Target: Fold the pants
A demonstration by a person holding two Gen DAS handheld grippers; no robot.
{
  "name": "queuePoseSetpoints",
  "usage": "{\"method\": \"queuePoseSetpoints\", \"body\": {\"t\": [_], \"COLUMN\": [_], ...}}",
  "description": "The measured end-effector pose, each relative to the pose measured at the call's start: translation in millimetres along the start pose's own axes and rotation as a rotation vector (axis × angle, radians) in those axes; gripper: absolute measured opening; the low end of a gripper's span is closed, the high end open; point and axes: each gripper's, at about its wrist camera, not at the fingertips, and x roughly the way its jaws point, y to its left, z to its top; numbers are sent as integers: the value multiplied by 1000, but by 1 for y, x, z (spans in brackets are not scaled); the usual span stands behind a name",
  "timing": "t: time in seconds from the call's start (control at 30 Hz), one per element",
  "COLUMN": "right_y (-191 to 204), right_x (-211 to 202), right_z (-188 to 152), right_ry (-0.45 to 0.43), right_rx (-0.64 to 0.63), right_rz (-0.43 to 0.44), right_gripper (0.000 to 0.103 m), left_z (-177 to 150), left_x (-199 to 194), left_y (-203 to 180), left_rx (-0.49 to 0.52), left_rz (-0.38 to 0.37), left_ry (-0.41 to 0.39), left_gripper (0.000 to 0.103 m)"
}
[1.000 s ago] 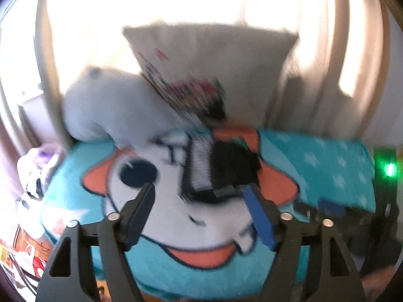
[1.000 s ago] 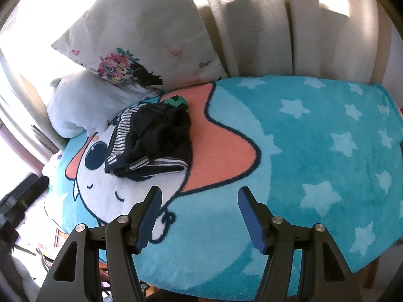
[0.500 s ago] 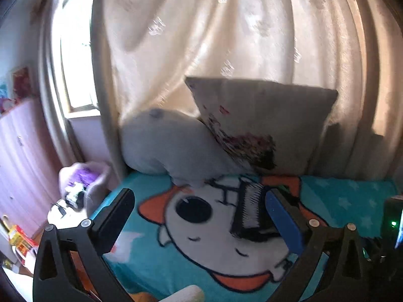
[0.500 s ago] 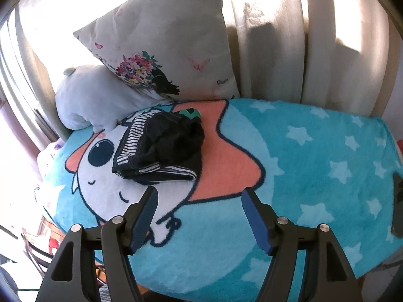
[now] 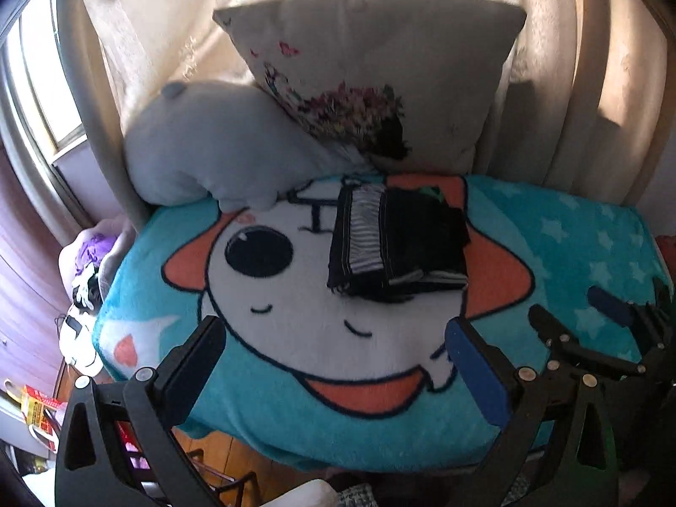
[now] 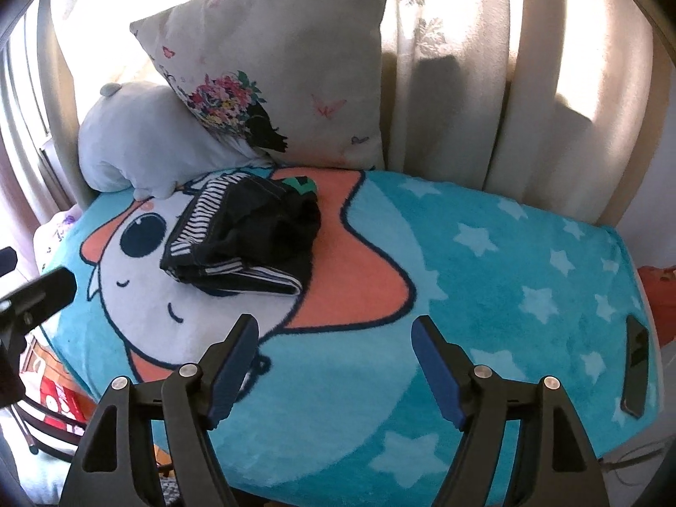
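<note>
The dark pants [image 5: 397,243] with striped trim lie folded in a compact stack on the turquoise cartoon blanket [image 5: 295,405], toward the back. They also show in the right wrist view [image 6: 249,236]. My left gripper [image 5: 338,363] is open and empty, held back from the pants over the blanket's front edge. My right gripper [image 6: 336,359] is open and empty, in front and to the right of the pants. It also shows at the right edge of the left wrist view [image 5: 587,308].
A floral cushion [image 6: 287,67] and a grey plush pillow [image 6: 156,135] lean against the curtain [image 6: 486,63] behind the pants. A dark phone [image 6: 636,365] lies on the blanket's right edge. Clutter and a red box [image 5: 38,405] sit on the floor to the left.
The left gripper swung up toward the curtain, then came back down facing the bed, farther from the pants and wider open. The right gripper pulled back slightly. The pants stayed put.
</note>
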Motion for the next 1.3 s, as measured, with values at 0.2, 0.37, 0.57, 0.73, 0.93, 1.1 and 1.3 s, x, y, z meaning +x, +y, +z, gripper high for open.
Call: {"method": "queuePoseSetpoints", "body": {"t": [0.2,0.37,0.57,0.73,0.93,1.1,1.3], "right_y": [-4,-5,-7,-6,4,8,11], "right_x": [2,6,12,16,22,28,34], "right_z": [-1,-2,-3,-3,-5,-6,-6], "right_ry": [9,23,48,57,76,94,112], "right_rx": [8,1,11,14,-8,-13,-14], "right_rz": [-36,-52,-65,-67,-64,-65,-62], "right_gripper": [80,81,81,81,81,81,81], "left_z": [-6,-8,-9,-11,-15,-16,-17], "left_x": [16,24,32,34,40,46,51], "left_y": [-5,-7,-5,-7,-5,-1,1], "left_rx": [0,-1,-7,0,5,-8,-14], "left_rz": [-16,-27,-29,-29,-34,-39,-40], "left_ry": [77,101,123,130,150,169,185], "left_gripper": [103,103,103,103,103,103,103]}}
